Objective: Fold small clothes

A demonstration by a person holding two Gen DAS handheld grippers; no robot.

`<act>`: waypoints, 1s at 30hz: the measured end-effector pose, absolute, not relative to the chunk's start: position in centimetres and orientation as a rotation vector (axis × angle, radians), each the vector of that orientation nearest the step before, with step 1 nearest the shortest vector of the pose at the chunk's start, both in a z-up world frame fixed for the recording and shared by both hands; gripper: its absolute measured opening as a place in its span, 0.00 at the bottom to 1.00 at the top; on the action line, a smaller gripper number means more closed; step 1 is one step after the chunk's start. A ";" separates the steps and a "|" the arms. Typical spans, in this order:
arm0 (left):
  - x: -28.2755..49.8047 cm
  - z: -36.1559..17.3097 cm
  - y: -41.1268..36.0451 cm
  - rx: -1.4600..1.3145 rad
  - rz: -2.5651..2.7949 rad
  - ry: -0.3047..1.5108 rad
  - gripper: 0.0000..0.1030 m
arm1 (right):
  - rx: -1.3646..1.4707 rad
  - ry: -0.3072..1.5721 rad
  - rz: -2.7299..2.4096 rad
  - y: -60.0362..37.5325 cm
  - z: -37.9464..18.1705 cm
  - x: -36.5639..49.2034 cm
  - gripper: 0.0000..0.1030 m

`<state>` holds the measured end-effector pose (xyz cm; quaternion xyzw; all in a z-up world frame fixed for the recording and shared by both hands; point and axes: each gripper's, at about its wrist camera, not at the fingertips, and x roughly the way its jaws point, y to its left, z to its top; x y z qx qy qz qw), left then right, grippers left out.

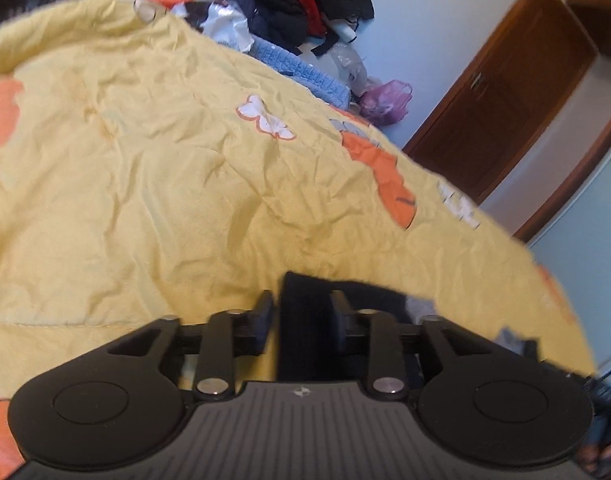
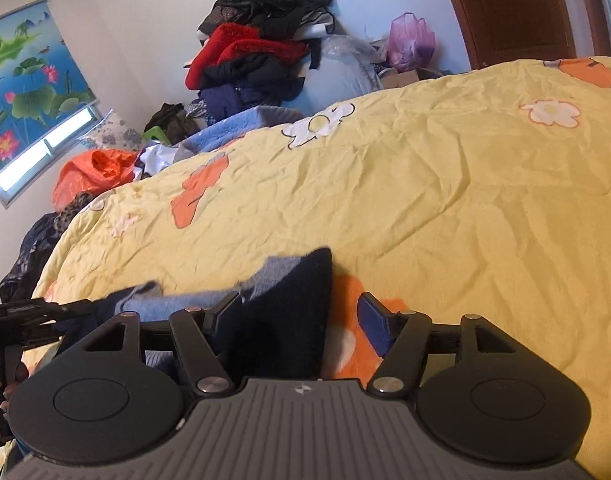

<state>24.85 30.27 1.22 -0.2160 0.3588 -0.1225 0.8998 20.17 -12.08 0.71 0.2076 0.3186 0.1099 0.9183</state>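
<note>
Yellow bedding with orange and white flowers fills the space ahead of you, backed by a heap of dark and red clothes, a purple bag and a brown door, with nothing blocking either gripper. Your dark garment, navy with a paler blue-grey part, lies on the bedding at the near edge, stretched between your grippers: the left gripper is clamped on a dark fold of it, while the right gripper stands wide apart with the cloth against its left finger only. Only your right view shows the lotus blind, the orange bag and the left gripper itself at the far left.
</note>
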 end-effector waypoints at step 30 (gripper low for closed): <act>8.5 4.2 26.4 -0.239 -0.117 0.598 0.89 | 0.294 0.506 0.220 -9.9 4.0 5.8 0.73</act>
